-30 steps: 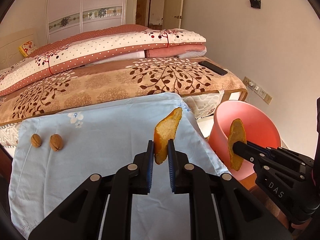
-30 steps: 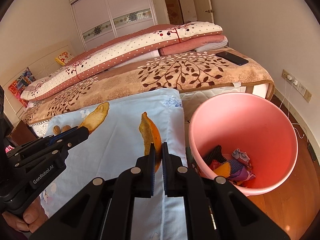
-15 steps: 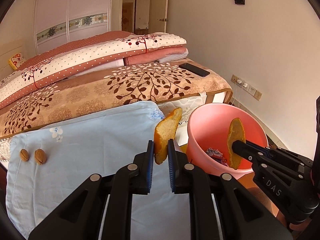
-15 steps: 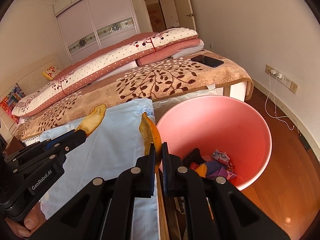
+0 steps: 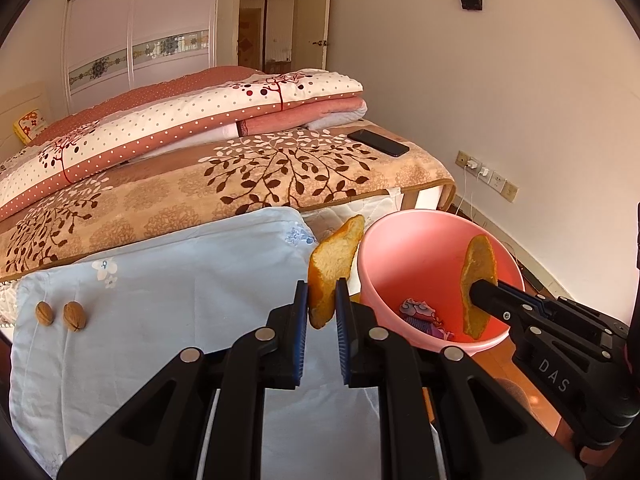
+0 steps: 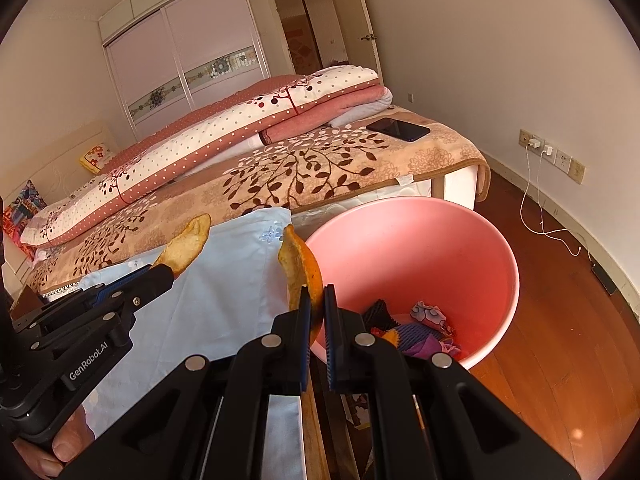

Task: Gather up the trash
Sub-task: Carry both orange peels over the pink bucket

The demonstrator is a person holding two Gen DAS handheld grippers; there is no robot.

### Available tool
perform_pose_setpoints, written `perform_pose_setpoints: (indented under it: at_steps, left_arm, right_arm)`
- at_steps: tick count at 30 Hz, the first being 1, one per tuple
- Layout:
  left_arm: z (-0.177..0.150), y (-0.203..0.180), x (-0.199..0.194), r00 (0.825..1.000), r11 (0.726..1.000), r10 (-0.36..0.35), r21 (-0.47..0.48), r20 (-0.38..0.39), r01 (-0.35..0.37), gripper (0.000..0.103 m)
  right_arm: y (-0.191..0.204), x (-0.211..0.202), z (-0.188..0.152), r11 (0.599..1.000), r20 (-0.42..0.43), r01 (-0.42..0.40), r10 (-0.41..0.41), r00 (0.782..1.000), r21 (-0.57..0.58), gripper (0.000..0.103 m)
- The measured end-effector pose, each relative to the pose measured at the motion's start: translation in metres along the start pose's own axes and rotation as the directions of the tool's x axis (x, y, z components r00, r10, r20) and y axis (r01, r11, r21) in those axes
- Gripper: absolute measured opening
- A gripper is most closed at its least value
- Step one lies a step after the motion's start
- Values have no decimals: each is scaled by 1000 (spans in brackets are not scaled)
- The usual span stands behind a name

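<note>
Both grippers pinch orange peels (image 5: pixel 332 276) beside pink bin (image 5: pixel 404 240)

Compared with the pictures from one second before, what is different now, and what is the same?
Both grippers have carried their peels sideways toward the pink bin: the right gripper with its orange peel now reaches the bin's mouth, and the left gripper with its peel is beside the rim. Both grips unchanged; two walnuts stayed on the blue cloth.

Two walnuts (image 5: pixel 61 314) on pale-blue cloth (image 5: pixel 180 280), phone (image 5: pixel 378 142) on blanket (image 5: pixel 248 184)
</note>
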State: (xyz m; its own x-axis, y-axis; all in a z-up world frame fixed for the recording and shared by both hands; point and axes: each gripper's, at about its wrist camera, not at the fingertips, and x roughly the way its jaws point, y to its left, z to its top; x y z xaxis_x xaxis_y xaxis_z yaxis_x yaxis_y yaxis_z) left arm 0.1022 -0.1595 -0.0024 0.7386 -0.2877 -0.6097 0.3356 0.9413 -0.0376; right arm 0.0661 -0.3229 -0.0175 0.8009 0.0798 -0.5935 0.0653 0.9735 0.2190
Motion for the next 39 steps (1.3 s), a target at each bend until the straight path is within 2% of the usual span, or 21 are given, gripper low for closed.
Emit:
perform_pose_setpoints:
  at_steps: [19, 29, 39]
  left_arm:
    - [2, 5, -16, 999, 1000, -11, -26, 38, 12, 13]
    - [7, -2, -22, 995, 998, -61, -18, 76, 62, 13]
    - [14, -16, -14, 991, 994, -106, -3, 80, 107, 13]
  right_arm:
    - [4, -12, 2, 1000, 15, 3, -2, 1000, -7, 6]
    - [1, -21, 4, 1000, 42, 13, -14, 999, 7, 6]
    - [-13, -24, 8, 999, 61, 31, -33, 998, 40, 6]
